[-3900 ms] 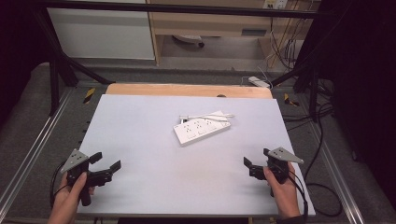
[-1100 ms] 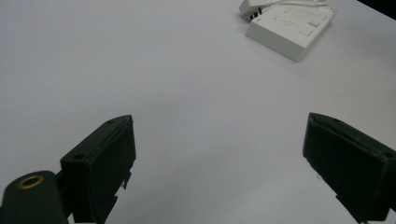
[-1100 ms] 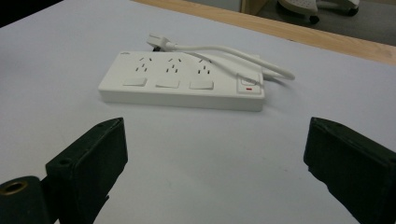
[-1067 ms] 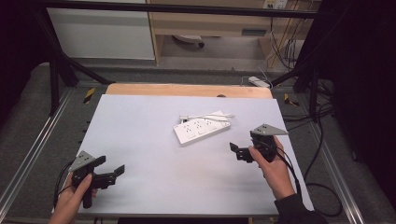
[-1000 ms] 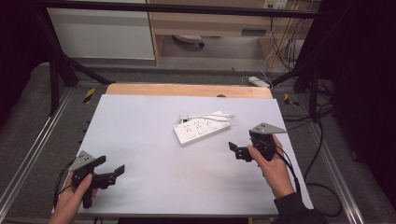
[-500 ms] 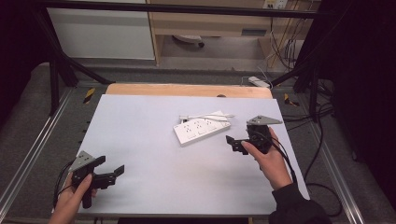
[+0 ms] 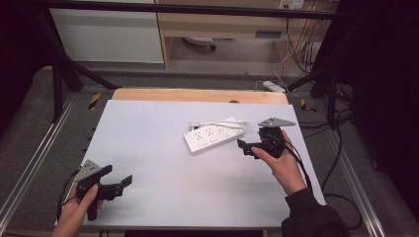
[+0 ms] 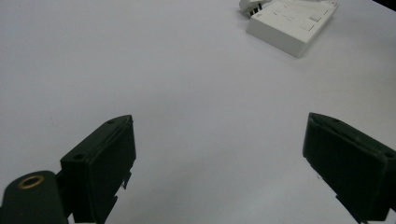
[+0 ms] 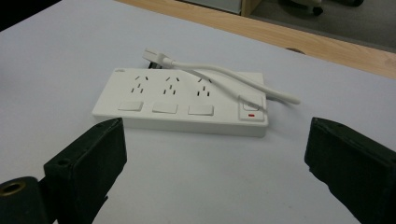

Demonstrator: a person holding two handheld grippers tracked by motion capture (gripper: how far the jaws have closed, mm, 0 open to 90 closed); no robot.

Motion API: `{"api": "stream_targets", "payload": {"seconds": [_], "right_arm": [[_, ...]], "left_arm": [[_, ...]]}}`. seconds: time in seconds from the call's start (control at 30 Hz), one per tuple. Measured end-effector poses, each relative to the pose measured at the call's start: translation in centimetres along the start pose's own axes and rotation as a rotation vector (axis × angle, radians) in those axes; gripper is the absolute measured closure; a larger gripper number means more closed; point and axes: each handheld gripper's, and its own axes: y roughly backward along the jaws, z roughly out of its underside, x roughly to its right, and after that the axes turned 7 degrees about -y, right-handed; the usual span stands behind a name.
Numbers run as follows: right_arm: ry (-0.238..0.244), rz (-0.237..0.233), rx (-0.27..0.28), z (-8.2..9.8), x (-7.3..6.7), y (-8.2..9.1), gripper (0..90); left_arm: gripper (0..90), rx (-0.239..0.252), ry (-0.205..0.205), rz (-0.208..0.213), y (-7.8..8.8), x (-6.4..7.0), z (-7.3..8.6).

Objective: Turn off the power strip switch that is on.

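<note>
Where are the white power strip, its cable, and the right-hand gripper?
power strip (image 9: pixel 180 100), right gripper view, top face.
cable (image 9: pixel 224 74), right gripper view, mid-length.
right gripper (image 7: pixel 245 146), high view, between the jaw tips.

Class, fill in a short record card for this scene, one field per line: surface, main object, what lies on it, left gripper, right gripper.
surface: white table top
main object: white power strip, flat, three socket groups
what lies on it: white cable with plug, across its top
left gripper: open, near front left edge, far from strip
right gripper: open, beside the strip's right end, not touching
</note>
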Motion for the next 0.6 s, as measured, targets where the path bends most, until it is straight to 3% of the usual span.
{"api": "stream_targets", "payload": {"seconds": [0.5,0.6], "right_arm": [[0.016,-0.034,0.021,-1.0,-0.4,-0.5,6.4],[-0.007,-0.046,0.026,-1.3,-0.3,-0.6,6.3]], "left_arm": [[9.5,-0.006,-0.007,0.005,0.0,0.1,0.0],[9.5,-0.007,-0.009,0.005,0.0,0.1,0.0]]}}
